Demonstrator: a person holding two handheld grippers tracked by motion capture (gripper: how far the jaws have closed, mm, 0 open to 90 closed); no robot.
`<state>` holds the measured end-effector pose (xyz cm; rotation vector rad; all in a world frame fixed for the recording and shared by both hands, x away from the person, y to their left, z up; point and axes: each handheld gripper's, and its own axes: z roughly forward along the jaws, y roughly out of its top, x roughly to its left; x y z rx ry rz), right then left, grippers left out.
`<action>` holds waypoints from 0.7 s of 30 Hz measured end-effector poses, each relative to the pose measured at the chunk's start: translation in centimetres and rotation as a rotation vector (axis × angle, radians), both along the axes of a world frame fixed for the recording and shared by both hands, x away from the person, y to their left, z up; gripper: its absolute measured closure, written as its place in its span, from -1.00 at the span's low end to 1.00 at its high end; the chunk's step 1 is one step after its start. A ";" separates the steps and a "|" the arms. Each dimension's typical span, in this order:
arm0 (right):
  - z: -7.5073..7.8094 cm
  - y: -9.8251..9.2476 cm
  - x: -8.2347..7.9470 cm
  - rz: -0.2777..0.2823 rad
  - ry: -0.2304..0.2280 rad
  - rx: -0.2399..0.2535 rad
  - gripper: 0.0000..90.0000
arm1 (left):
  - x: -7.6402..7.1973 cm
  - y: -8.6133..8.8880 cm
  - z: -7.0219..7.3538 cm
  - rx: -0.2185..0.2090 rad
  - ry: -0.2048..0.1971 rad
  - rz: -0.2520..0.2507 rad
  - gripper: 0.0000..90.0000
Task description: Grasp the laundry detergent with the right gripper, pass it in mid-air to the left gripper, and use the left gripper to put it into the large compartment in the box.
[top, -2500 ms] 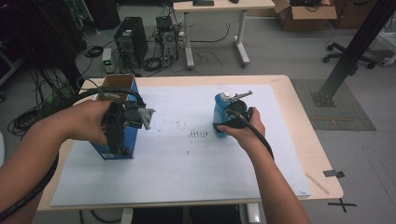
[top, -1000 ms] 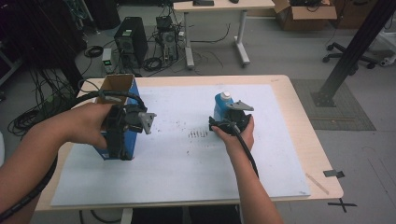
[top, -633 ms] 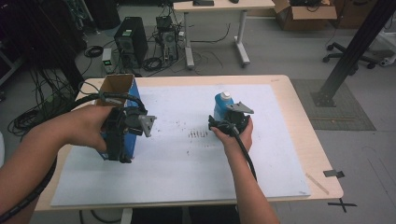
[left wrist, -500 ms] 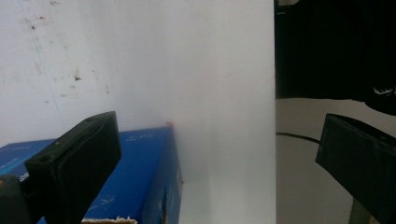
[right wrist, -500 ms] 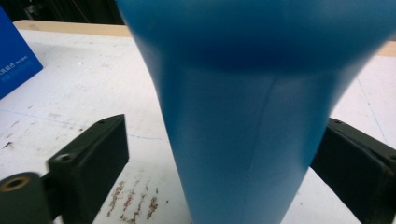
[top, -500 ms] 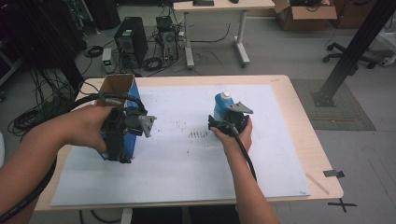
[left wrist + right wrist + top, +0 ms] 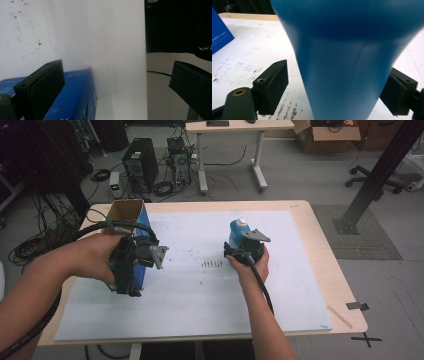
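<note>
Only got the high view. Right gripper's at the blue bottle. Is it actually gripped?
Observer: Not yet. In the right gripper view the blue bottle stands between the right fingers, which have just been closing. One pad is visibly clear of it.
Operator: And the left?
Observer: In the left gripper view the left fingers are wide apart. The blue box lies by one finger, far from the other, with no squeeze.

We're in a lab or tech workroom. Behind the wooden table (image 7: 320,245), a computer tower (image 7: 140,165) sits among loose cables (image 7: 35,245) on grey carpet. A cardboard box (image 7: 327,130) and an office chair (image 7: 395,172) sit beyond its far right corner.
</note>
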<state>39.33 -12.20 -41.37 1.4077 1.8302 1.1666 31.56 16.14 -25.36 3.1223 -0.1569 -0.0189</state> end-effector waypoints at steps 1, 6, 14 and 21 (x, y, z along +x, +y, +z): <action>0.0 0.0 0.0 0.002 0.000 0.005 -0.57 | 0.0 0.0 0.0 0.000 0.002 -0.003 -0.99; -0.1 0.0 0.0 0.000 0.000 0.000 -0.51 | 0.0 0.0 0.0 0.000 0.002 -0.002 -0.99; -0.2 0.1 0.0 -0.004 -0.007 -0.027 -0.34 | 0.0 0.0 0.1 0.002 -0.002 -0.007 -0.99; -0.5 0.0 0.0 -0.019 -0.013 -0.030 -0.17 | 0.0 0.0 0.1 0.000 -0.005 -0.004 -0.99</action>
